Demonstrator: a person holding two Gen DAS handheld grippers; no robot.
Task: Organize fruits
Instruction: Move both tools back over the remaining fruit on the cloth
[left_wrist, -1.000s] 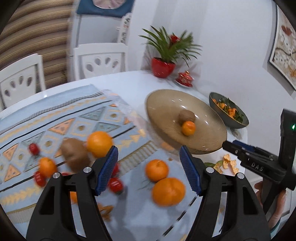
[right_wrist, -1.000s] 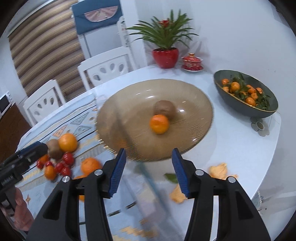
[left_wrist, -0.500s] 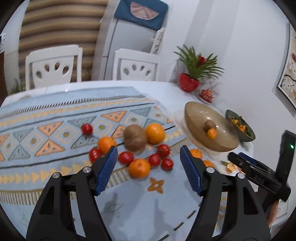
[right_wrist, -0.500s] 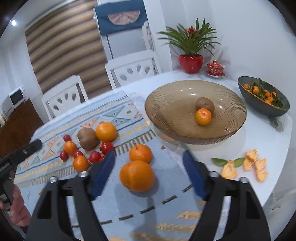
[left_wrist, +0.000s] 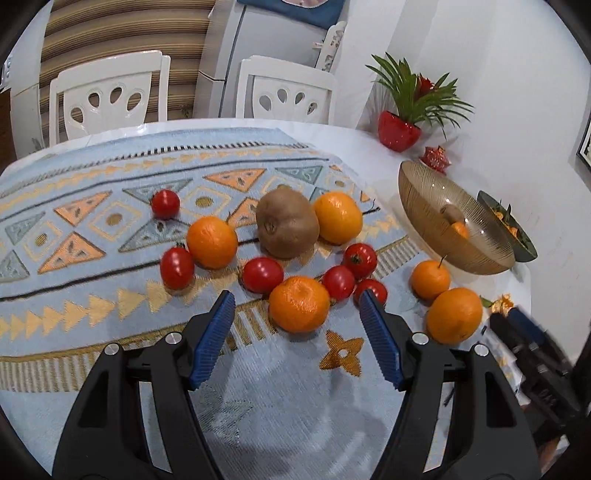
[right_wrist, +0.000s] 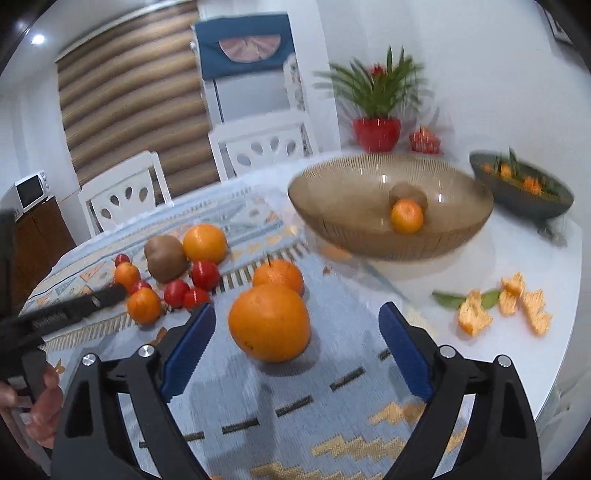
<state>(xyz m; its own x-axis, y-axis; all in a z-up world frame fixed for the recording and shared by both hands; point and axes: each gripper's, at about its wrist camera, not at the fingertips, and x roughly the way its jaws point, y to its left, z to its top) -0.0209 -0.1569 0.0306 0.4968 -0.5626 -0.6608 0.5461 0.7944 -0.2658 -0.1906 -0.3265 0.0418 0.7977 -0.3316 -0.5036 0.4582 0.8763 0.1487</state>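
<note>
Hovering over the patterned cloth (left_wrist: 110, 266) on the worktop, left gripper (left_wrist: 297, 325) has its fingers spread wide and empty, framing a dimpled mandarin (left_wrist: 299, 304) at the near edge of the loose cluster of cherry tomatoes (left_wrist: 262, 275), kiwi (left_wrist: 287, 228) and other citrus, probably lining up a pick. Right gripper (right_wrist: 297, 345), also wide open and empty, brackets a big glossy orange (right_wrist: 269, 322) without touching. Amber glass bowl (right_wrist: 391, 242) further right holds just one kiwi and one mandarin, so sorting looks early.

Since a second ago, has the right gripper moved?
Yes. The right gripper has backed away from the amber bowl and now frames the big orange.
</note>
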